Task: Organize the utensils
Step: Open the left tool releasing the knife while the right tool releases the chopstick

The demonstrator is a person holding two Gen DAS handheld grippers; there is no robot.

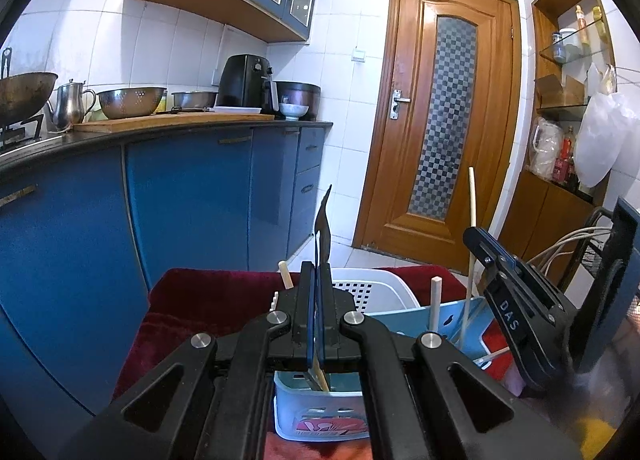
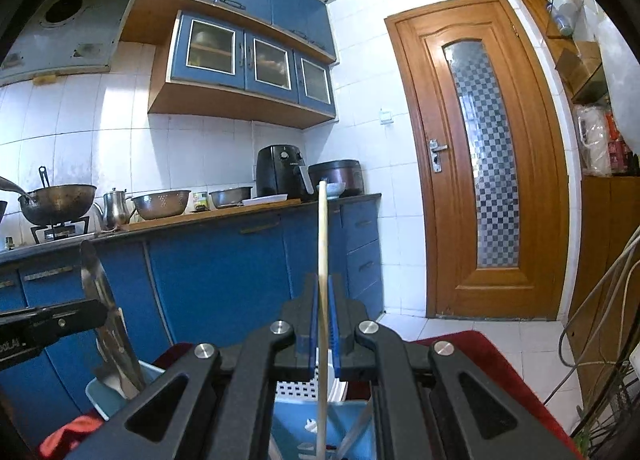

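Observation:
My left gripper (image 1: 319, 292) is shut on a flat metal utensil (image 1: 322, 234) that stands upright, its lower end in a small light-blue holder (image 1: 320, 412). My right gripper (image 2: 323, 316) is shut on a long wooden chopstick (image 2: 322, 244), held upright over a blue basket (image 2: 352, 424). In the left wrist view the right gripper (image 1: 516, 300) shows at right with that chopstick (image 1: 472, 220). In the right wrist view the left gripper (image 2: 44, 324) and the metal utensil (image 2: 106, 316) show at left over the light-blue holder (image 2: 104, 396). More chopsticks (image 1: 435, 304) stand in the blue basket (image 1: 452, 320).
A white perforated basket (image 1: 372, 292) stands behind the holders on a dark red cloth (image 1: 208, 300). Blue cabinets (image 1: 180, 200) and a counter with pots (image 1: 128, 100) are at left. A wooden door (image 1: 440, 112) is ahead. Cables and a wire rack (image 1: 588, 244) are at right.

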